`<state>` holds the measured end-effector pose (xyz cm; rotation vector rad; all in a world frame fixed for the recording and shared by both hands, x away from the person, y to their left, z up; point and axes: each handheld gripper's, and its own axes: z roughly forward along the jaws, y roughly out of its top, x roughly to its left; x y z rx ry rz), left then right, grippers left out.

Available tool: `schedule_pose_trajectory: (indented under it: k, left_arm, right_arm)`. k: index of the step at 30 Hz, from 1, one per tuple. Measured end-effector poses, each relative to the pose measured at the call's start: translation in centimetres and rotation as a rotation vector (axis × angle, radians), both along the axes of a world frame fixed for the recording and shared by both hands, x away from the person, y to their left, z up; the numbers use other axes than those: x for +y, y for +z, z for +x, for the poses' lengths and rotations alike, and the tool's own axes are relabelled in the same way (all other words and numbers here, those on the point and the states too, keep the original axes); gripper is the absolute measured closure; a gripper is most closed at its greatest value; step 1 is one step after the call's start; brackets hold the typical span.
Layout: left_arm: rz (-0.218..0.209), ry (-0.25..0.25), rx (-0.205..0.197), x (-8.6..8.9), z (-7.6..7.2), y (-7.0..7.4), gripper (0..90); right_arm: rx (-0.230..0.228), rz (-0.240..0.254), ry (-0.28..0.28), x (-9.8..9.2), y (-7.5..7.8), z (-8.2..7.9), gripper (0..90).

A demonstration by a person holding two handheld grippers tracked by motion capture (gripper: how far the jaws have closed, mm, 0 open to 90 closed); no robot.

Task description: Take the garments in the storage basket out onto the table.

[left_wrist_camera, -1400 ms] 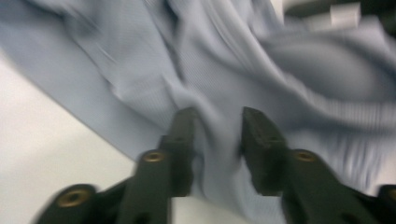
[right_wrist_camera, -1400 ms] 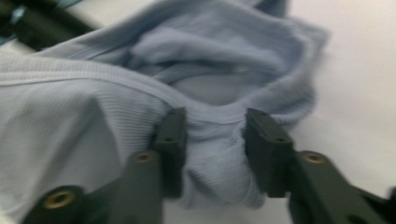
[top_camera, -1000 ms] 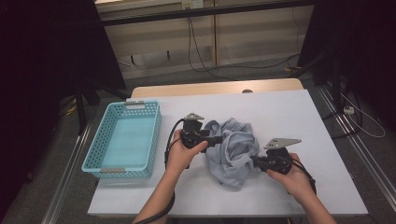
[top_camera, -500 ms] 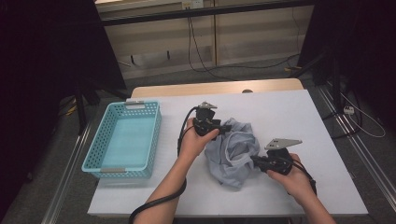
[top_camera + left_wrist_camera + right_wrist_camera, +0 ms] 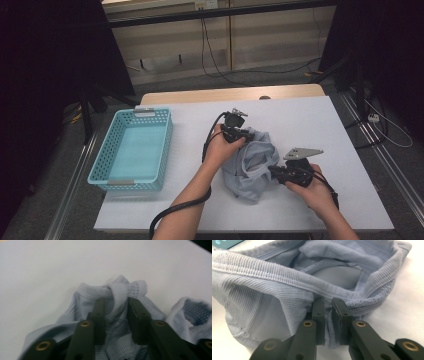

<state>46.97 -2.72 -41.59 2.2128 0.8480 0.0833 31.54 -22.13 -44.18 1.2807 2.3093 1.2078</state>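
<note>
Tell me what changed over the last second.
The left hand-held gripper moved right, from the garment's left edge to its far ribbed edge, jaws closing around it. The right hand-held gripper stayed clamped on the near hem. The basket stayed put.

the pale blue garment runs off the right gripper view's top and left edges.

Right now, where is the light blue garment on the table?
In the high view the light blue garment lies crumpled near the middle of the white table, right of the turquoise basket, between the left gripper and right gripper.
</note>
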Motion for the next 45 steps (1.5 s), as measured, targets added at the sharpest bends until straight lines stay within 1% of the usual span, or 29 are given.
schedule_pose_trajectory:
  k: [1, 2, 3, 4, 5, 6, 7, 8, 9, 10, 11, 14, 15, 16, 20, 26, 27, 29, 30, 33, 35, 36, 37, 39, 40, 41, 42, 44, 45]
  left_arm:
    - [0.0, 0.0, 0.0, 0.0, 0.0, 0.0, 77.9]
    - [0.015, 0.0, 0.012, -0.1, 0.0, -0.1, 81.2]
    - [0.012, 0.009, 0.016, -0.1, 0.0, -0.1, 84.6]
    - [0.007, 0.018, 0.02, 0.0, -0.1, 0.0, 85.1]
    - [0.007, 0.018, 0.02, 0.0, -0.1, 0.0, 85.4]
    - [-0.018, 0.032, 0.03, 0.7, 0.0, 0.4, 85.6]
    - [-0.03, 0.044, 0.029, 1.1, -0.1, 0.7, 85.7]
    - [-0.038, 0.044, 0.034, 1.5, 0.0, 1.0, 85.9]
    - [-0.038, 0.044, 0.034, 1.5, 0.0, 1.0, 85.9]
    - [-0.049, 0.053, 0.027, 2.4, -0.1, 1.4, 85.9]
    - [-0.051, 0.059, 0.026, 2.8, -0.1, 1.6, 85.9]
    - [-0.066, 0.066, 0.037, 4.0, -0.1, 1.8, 85.9]
    - [-0.076, 0.074, 0.041, 4.4, -0.2, 1.9, 85.9]
    - [-0.085, 0.075, 0.045, 4.7, -0.2, 1.9, 85.9]
    - [-0.096, 0.08, 0.048, 5.7, -0.4, 1.9, 85.9]
    - [-0.11, 0.094, 0.05, 6.3, -0.5, 2.1, 85.9]
    - [-0.109, 0.092, 0.051, 6.4, -0.5, 2.2, 85.9]
    - [-0.107, 0.09, 0.053, 6.5, -0.5, 2.2, 85.8]
    - [-0.108, 0.091, 0.053, 6.5, -0.5, 2.2, 85.8]
    - [-0.118, 0.092, 0.052, 6.3, -0.6, 2.1, 85.5]
    - [-0.124, 0.092, 0.048, 6.2, -0.7, 2.0, 85.1]
    - [-0.129, 0.098, 0.045, 6.2, -0.8, 2.0, 83.7]
    - [-0.139, 0.111, 0.037, 6.2, -0.8, 2.0, 79.5]
    - [-0.14, 0.121, 0.035, 6.2, -0.9, 2.1, 68.3]
    - [-0.137, 0.127, 0.019, 6.2, -1.0, 2.2, 60.2]
    - [-0.137, 0.127, 0.019, 6.2, -1.0, 2.2, 54.3]
    - [-0.131, 0.112, -0.002, 6.1, -1.4, 2.4, 53.7]
    - [-0.139, 0.088, 0.005, 5.9, -1.7, 2.5, 48.0]
    - [-0.131, 0.072, 0.011, 5.8, -1.9, 2.5, 47.3]
  right_arm:
    - [0.0, 0.0, 0.0, 0.0, 0.0, 0.0, 80.9]
    - [-0.001, 0.001, -0.004, -0.1, 0.0, 0.0, 79.7]
    - [-0.003, 0.002, -0.004, -0.2, 0.1, 0.0, 79.2]
    - [-0.002, 0.001, -0.008, -0.3, 0.1, -0.1, 78.0]
    - [-0.005, 0.003, -0.013, -0.5, 0.2, -0.1, 76.4]
    - [-0.008, 0.006, -0.019, -0.7, 0.3, -0.1, 74.3]
    - [-0.013, 0.009, -0.028, -0.9, 0.4, 0.0, 72.4]
    - [-0.015, 0.014, -0.04, -1.3, 0.5, 0.0, 70.4]
    - [-0.019, 0.021, -0.053, -1.6, 0.6, 0.0, 67.8]
    - [-0.019, 0.03, -0.071, -1.9, 0.7, 0.0, 65.5]
    - [-0.02, 0.037, -0.083, -2.2, 0.8, 0.1, 63.9]
    - [-0.015, 0.089, -0.107, -2.6, 1.0, 0.2, 57.3]
    - [-0.019, 0.088, -0.111, -2.5, 1.1, 0.2, 54.8]
    - [-0.021, 0.086, -0.114, -2.5, 1.2, 0.3, 54.0]
    - [-0.014, 0.092, -0.117, -2.3, 1.0, 0.5, 52.7]
    - [0.005, 0.114, -0.124, -2.0, 0.7, 0.7, 51.7]
    - [0.005, 0.113, -0.122, -1.9, 0.7, 0.7, 52.2]
    - [0.004, 0.114, -0.104, -1.7, 0.6, 0.7, 58.5]
    - [0.004, 0.121, -0.092, -1.5, 0.6, 0.7, 62.3]
    - [0.006, 0.13, -0.047, -1.0, 0.6, 0.5, 81.2]
    - [0.006, 0.138, -0.017, -0.7, 0.6, 0.5, 84.4]
    - [-0.005, 0.135, -0.012, -0.6, 0.6, 0.5, 85.1]
    - [-0.007, 0.133, -0.009, -0.4, 0.6, 0.4, 85.3]
    - [-0.016, 0.143, 0.002, 0.0, 0.7, 0.4, 85.6]
    - [-0.024, 0.142, 0.004, 0.1, 0.8, 0.4, 85.6]
    - [-0.029, 0.139, 0.008, 0.4, 0.8, 0.4, 85.5]
    - [-0.035, 0.137, 0.009, 0.5, 0.8, 0.5, 85.5]
    - [-0.045, 0.143, 0.012, 0.9, 0.9, 0.5, 85.4]
    - [-0.049, 0.145, 0.012, 1.0, 0.9, 0.5, 85.3]
